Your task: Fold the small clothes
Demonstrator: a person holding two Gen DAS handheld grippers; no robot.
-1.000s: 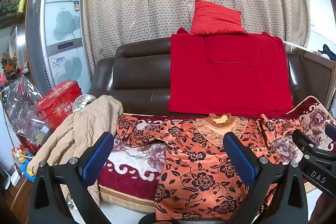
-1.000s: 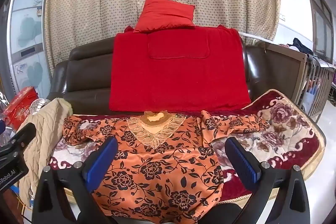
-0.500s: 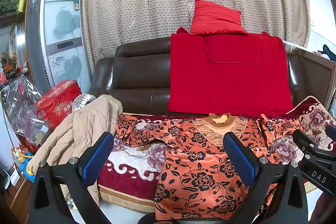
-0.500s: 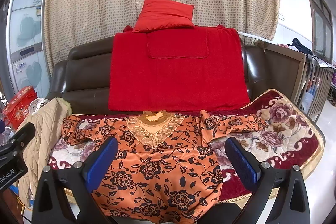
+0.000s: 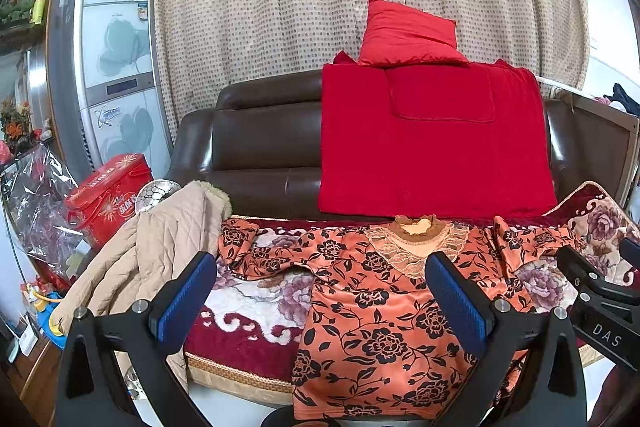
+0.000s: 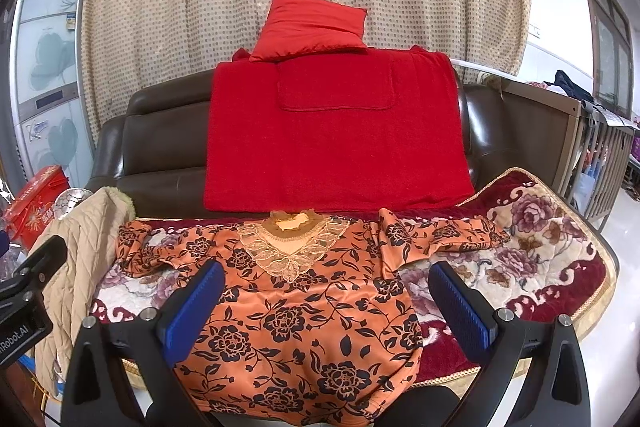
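Note:
An orange top with black flowers and a lace neckline (image 5: 372, 303) (image 6: 304, 307) lies spread flat on the sofa seat, both sleeves stretched out sideways, its hem hanging over the front edge. My left gripper (image 5: 320, 291) hovers in front of the top's left half, open, nothing between its blue pads. My right gripper (image 6: 326, 301) hangs open before the top's lower middle, also holding nothing. Each gripper's body shows at the edge of the other's view.
A floral red-and-cream seat cover (image 6: 540, 251) lies under the top. A beige quilted jacket (image 5: 160, 251) is heaped on the left armrest. A red blanket (image 6: 336, 131) and red cushion (image 6: 312, 27) rest on the brown sofa back. A red box (image 5: 108, 195) stands at left.
Both views have shifted very slightly; the top and both open grippers stand almost as before.

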